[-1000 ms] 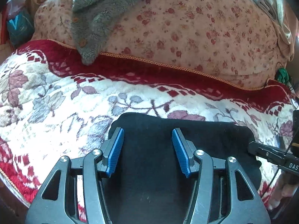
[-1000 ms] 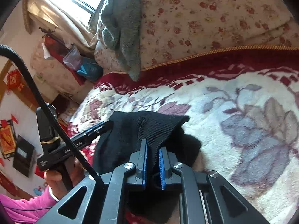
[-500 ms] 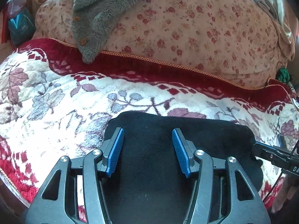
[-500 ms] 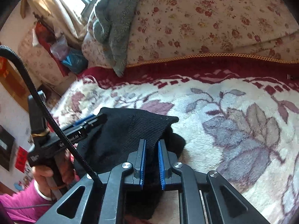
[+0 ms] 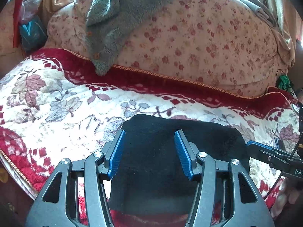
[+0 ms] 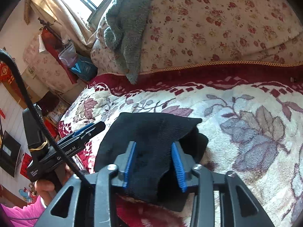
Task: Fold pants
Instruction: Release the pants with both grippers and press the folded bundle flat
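Observation:
The black pants [image 5: 170,134] lie folded into a compact bundle on the floral blanket [image 5: 56,109] near its front edge. My left gripper [image 5: 149,140] is open, its blue pads either side of the bundle's left part, holding nothing. My right gripper [image 6: 153,149] is open over the bundle's right end [image 6: 157,126], where a ribbed flap lies on top between the pads. The right gripper also shows at the right edge of the left wrist view [image 5: 269,155], and the left gripper shows at the left of the right wrist view [image 6: 83,134].
A large flowered quilt [image 5: 189,37] is piled behind the blanket with a grey fleece garment [image 5: 113,19] draped over it. A blue bag [image 5: 32,32] and clutter stand at the far left. The blanket's front edge [image 5: 15,168] drops off at the lower left.
My right gripper has opened and let go of the pants flap, which now lies on the bundle. The left gripper stays open over the pants.

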Demonstrator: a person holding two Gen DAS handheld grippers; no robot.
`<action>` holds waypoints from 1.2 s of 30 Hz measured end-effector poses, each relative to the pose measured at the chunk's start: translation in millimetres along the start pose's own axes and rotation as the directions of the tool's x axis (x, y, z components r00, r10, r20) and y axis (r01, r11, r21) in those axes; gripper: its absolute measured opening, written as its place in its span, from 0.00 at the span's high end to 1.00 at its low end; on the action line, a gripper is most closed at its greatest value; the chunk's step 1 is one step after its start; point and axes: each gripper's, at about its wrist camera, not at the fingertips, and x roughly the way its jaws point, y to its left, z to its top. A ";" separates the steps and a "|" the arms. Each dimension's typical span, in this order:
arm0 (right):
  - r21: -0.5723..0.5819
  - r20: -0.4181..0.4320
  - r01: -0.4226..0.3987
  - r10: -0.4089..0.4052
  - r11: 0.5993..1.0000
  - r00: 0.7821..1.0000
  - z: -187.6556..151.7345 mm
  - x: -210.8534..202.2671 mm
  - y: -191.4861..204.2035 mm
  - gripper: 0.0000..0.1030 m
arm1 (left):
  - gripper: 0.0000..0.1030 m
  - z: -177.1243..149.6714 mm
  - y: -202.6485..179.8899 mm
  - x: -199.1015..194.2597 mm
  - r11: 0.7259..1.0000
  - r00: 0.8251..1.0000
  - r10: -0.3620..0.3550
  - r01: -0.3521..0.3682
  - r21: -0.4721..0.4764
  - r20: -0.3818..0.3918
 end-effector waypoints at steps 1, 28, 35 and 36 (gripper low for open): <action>-0.005 0.005 -0.002 0.002 1.000 1.000 -0.2 -0.9 2.5 0.60 | 0.49 -0.9 -0.4 -2.4 1.000 1.000 0.003 -0.003 -0.001 0.003; -0.013 -0.027 0.024 -0.024 1.000 0.999 -12.9 5.3 13.8 0.49 | 0.49 -18.3 19.9 -4.1 0.998 0.998 0.057 -0.058 -0.028 -0.025; 0.040 -0.017 0.035 -0.034 0.999 0.999 -17.0 0.8 -8.6 0.28 | 0.47 -22.1 47.5 16.2 0.998 0.994 -0.046 0.042 -0.036 -0.099; 0.054 -0.021 0.036 -0.035 0.998 0.999 -17.6 1.1 -13.2 0.28 | 0.47 -22.9 52.1 19.5 0.998 0.992 -0.055 0.049 -0.049 -0.112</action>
